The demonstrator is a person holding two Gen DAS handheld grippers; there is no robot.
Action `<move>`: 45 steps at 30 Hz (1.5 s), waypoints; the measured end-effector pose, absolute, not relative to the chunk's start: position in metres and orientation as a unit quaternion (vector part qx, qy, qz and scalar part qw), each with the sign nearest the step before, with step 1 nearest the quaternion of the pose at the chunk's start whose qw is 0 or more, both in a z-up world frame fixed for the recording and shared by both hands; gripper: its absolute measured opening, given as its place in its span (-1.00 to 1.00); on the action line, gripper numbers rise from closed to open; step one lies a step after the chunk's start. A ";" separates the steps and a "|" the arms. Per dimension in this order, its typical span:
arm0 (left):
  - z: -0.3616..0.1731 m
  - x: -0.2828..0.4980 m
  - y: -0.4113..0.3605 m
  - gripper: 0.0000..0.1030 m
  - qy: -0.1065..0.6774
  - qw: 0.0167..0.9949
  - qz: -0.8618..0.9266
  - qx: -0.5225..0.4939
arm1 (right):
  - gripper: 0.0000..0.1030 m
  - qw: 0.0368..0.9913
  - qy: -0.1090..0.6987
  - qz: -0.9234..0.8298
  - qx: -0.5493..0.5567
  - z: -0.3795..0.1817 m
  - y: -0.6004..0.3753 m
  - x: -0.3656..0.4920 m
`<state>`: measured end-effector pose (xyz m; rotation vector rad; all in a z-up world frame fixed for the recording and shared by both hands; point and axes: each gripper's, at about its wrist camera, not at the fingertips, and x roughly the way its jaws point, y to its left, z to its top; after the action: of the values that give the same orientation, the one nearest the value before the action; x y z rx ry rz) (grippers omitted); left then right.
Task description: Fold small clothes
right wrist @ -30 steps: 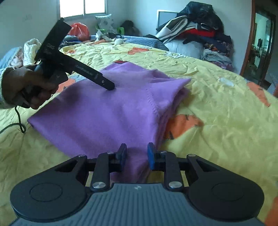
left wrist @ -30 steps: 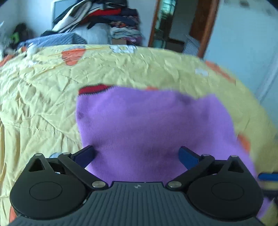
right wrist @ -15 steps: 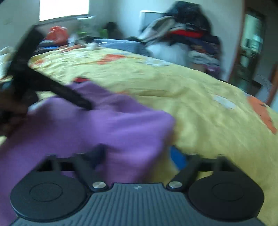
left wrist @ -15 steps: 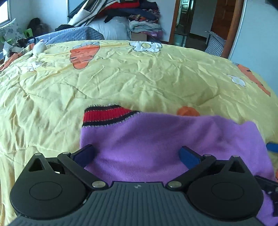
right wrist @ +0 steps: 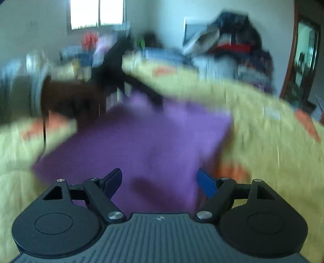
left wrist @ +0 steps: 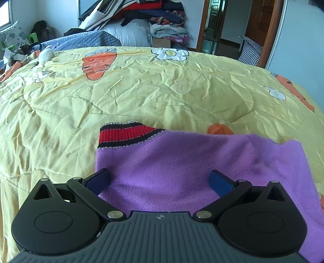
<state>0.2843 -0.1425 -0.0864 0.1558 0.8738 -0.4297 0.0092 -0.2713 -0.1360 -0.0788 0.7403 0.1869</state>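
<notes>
A purple knit sweater [left wrist: 182,165] lies folded on the yellow quilt [left wrist: 141,85], a red-and-black striped cuff [left wrist: 125,134] sticking out at its far left corner. My left gripper [left wrist: 160,180] hovers open over the sweater's near part, with nothing pinched. The right wrist view is blurred by motion. In it my right gripper [right wrist: 160,182] is wide over the sweater [right wrist: 151,137], its jaws closing a little; cloth lies under the gap, untouched by the pads. The left tool [right wrist: 121,81] and a hand [right wrist: 66,97] show as dark smears at the sweater's far side.
The quilt has orange carrot prints and many creases. A heap of clothes [left wrist: 141,16] and a grey-blue blanket [left wrist: 85,40] sit past the bed's far end. A wooden doorway [left wrist: 222,24] stands at the back right.
My right gripper let go of the sweater's folded edge, opened wide and swung over the cloth. My left gripper drew back from the sweater, so the striped cuff came into view.
</notes>
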 end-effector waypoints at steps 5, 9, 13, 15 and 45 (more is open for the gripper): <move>-0.080 0.277 -0.129 1.00 0.432 0.875 -0.215 0.051 | 0.63 0.923 0.362 0.079 0.103 -0.131 -0.327 -0.002; -0.074 0.257 -0.070 1.00 0.457 0.848 -0.262 -0.060 | 0.64 0.896 0.349 0.109 0.253 -0.139 -0.378 0.025; -0.093 0.227 -0.001 1.00 0.488 0.775 -0.347 -0.201 | 0.66 0.851 0.347 0.177 0.352 -0.158 -0.407 0.059; -0.104 0.214 0.023 1.00 0.501 0.736 -0.378 -0.255 | 0.63 0.837 0.341 0.197 0.381 -0.165 -0.413 0.070; -0.126 0.274 -0.017 0.68 0.625 0.603 -0.397 -0.296 | 0.97 0.841 0.379 0.269 0.278 -0.145 -0.358 0.115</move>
<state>0.2742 -0.0171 -0.1259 -0.6845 1.4476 -0.9183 0.1150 -0.3575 -0.1447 0.5868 0.8001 0.5694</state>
